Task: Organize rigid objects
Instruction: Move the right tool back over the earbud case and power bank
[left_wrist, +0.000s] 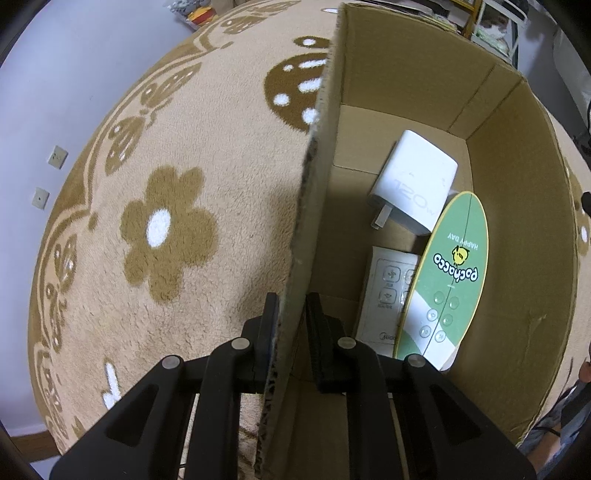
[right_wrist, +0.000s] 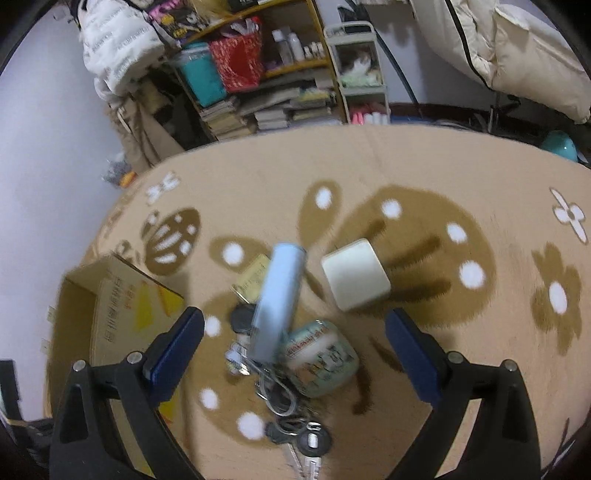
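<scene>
Left tool (left_wrist: 291, 325) is clamped on the cardboard box (left_wrist: 314, 206) wall, charger (left_wrist: 413, 184) inside; right tool (right_wrist: 293, 354) gapes over a blue tube (right_wrist: 279, 302), tin (right_wrist: 321, 358) and keys (right_wrist: 295, 435) on the rug (right_wrist: 443, 350).

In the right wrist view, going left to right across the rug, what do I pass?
Cardboard box → gold tin → light blue tube → cream square case. The illustrated jar and the keys lie under that span, so I left them out.

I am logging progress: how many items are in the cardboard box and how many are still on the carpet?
In the brown cardboard box: 3 (white charger, white remote, green oval board)
On the beige carpet: at least 6, pile blurred
Total: at least 9
</scene>
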